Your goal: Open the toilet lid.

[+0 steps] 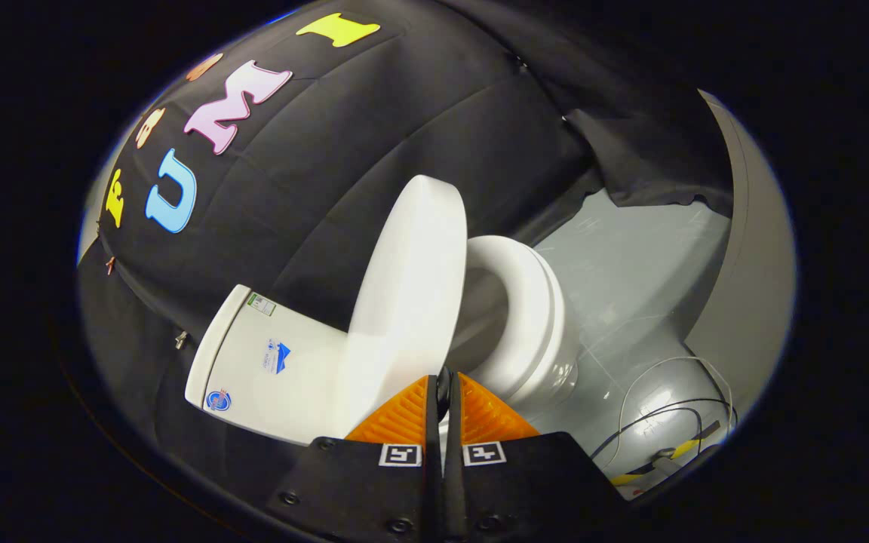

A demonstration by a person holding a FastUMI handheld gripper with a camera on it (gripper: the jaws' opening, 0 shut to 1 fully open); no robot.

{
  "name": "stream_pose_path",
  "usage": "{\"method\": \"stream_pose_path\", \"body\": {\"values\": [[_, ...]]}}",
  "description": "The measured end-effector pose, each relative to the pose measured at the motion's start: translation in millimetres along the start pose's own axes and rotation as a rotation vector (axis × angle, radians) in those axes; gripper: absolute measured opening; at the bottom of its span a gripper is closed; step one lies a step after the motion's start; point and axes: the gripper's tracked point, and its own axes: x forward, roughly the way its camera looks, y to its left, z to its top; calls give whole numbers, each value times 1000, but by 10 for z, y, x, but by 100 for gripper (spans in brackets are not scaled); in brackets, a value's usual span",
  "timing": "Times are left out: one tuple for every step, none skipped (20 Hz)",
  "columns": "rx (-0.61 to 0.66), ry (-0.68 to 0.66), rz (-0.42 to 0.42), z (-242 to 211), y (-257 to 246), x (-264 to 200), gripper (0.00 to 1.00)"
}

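Observation:
A white toilet stands just ahead of the fingers, seen tilted on its side in the gripper view. Its lid (404,302) is lifted off the seat (529,317) and stands steeply between the seat and the tank (268,362), with the bowl opening exposed. My gripper (443,383) is shut, its fingers pressed together with only a thin slit between them. The fingertips sit right at the lid's lower rim, and I cannot tell if they touch it. Nothing is clamped between the fingers.
A black cloth wall (344,151) hangs behind the tank and the lid. The grey floor (631,264) spreads beyond the seat, with thin cables (676,407) lying on it near the toilet's base. A pale wall panel (751,264) borders the floor.

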Motion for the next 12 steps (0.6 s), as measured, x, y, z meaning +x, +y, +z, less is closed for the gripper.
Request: {"method": "stream_pose_path", "body": {"values": [[-12, 8, -11, 7, 50, -8, 6], [-35, 10, -23, -5, 81, -39, 6], [-58, 10, -27, 15, 138, -44, 6], [-79, -1, -24, 43, 231, -77, 6], [-90, -5, -18, 60, 313, -103, 6], [-96, -12, -15, 72, 385, -145, 6], [-109, -15, -14, 78, 459, -165, 6], [-122, -19, -17, 78, 524, -180, 6], [-140, -23, -23, 85, 584, -193, 6], [-158, -28, -27, 92, 643, -213, 6], [-170, -33, -29, 94, 704, -236, 6], [-181, -37, -26, 96, 765, -251, 6]]}}
